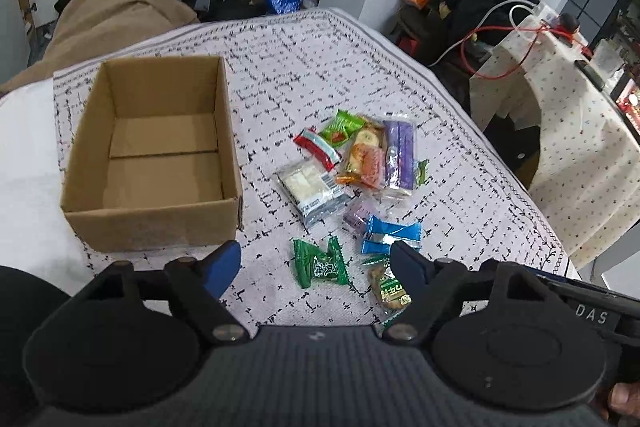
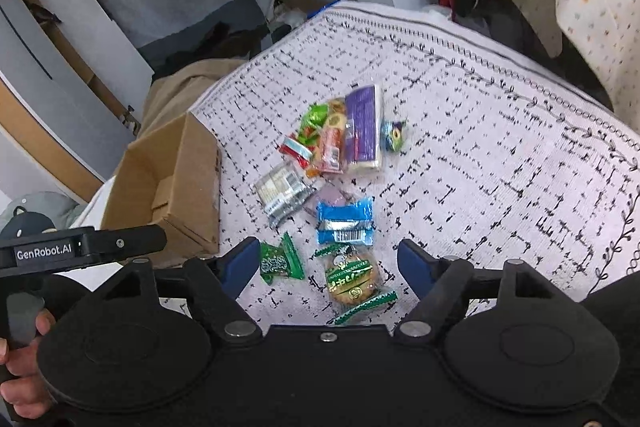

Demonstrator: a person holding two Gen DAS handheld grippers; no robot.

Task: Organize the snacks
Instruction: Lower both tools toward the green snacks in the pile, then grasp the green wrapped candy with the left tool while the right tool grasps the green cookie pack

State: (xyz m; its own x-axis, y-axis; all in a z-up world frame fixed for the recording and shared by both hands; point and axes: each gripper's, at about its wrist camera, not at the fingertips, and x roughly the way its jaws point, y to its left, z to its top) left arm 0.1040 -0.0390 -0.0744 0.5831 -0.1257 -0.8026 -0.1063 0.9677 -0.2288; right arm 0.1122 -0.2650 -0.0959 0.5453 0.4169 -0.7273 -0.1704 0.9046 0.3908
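An empty cardboard box (image 1: 152, 151) stands open on the patterned cloth, left of a heap of wrapped snacks; it also shows in the right wrist view (image 2: 180, 187). The snacks include a purple pack (image 1: 400, 155), a white cracker pack (image 1: 312, 191), a blue pack (image 1: 390, 235), a green candy (image 1: 320, 265) and a green-wrapped cookie (image 2: 352, 277). My left gripper (image 1: 316, 267) is open and empty, hovering above the green candy. My right gripper (image 2: 328, 267) is open and empty, above the green-wrapped cookie.
The cloth-covered table (image 1: 304, 67) ends at a bordered edge on the right (image 1: 520, 187). A second table with a dotted cloth, cables and dark clothing (image 1: 560, 99) stands to the right. A beige cushion (image 1: 120, 15) lies behind the box.
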